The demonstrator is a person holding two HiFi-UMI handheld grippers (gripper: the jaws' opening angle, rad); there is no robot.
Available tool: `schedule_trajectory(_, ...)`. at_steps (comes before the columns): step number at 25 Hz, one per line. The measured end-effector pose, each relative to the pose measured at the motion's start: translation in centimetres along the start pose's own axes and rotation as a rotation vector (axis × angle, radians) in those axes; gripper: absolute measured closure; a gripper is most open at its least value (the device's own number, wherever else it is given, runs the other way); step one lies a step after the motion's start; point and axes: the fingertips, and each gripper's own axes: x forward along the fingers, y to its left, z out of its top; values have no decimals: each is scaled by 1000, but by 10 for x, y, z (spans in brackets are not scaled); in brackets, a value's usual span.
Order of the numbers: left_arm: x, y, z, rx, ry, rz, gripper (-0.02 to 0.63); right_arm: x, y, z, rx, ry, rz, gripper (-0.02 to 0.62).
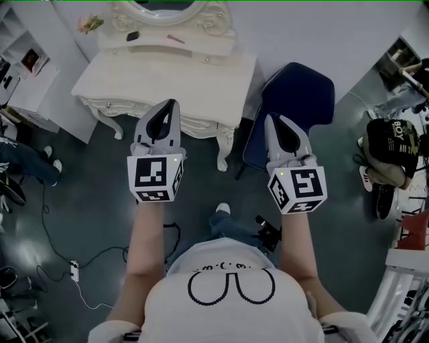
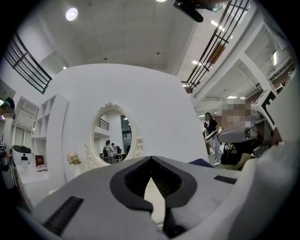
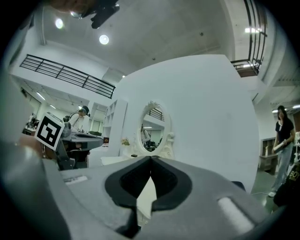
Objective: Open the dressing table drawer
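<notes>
The white dressing table (image 1: pixel 167 74) stands against the far wall, with an oval mirror (image 1: pixel 164 10) on top. Its carved front apron (image 1: pixel 201 126) faces me, and no drawer stands pulled out. My left gripper (image 1: pixel 172 103) is held level over the table's front edge, shut and empty. My right gripper (image 1: pixel 269 118) hovers level just right of the table, over the blue chair (image 1: pixel 298 100), also shut and empty. In the left gripper view the left gripper (image 2: pixel 151 158) points at the mirror (image 2: pixel 112 133). In the right gripper view the right gripper (image 3: pixel 151 158) has the mirror (image 3: pixel 152 126) straight ahead.
A pink flower bunch (image 1: pixel 89 23) and small items sit on the table's upper shelf. A white shelf unit (image 1: pixel 27 60) stands at the left, and a cable with a plug strip (image 1: pixel 74 268) lies on the floor. A person in black (image 1: pixel 392 144) is at the right.
</notes>
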Motion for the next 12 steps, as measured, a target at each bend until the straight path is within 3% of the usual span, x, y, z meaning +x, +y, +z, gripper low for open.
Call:
schedule_trajectory(5,45,6,-4,-6,4,24,607,43,-23,-1,-9,6,43,598)
schedule_trajectory(9,71,2,-19,53,40,23,607,66,-38,-9,8,17,57,598)
schedule_trajectory(12,90,6,-32,49,60,17,607,83,-43,-19,23,31,60,598)
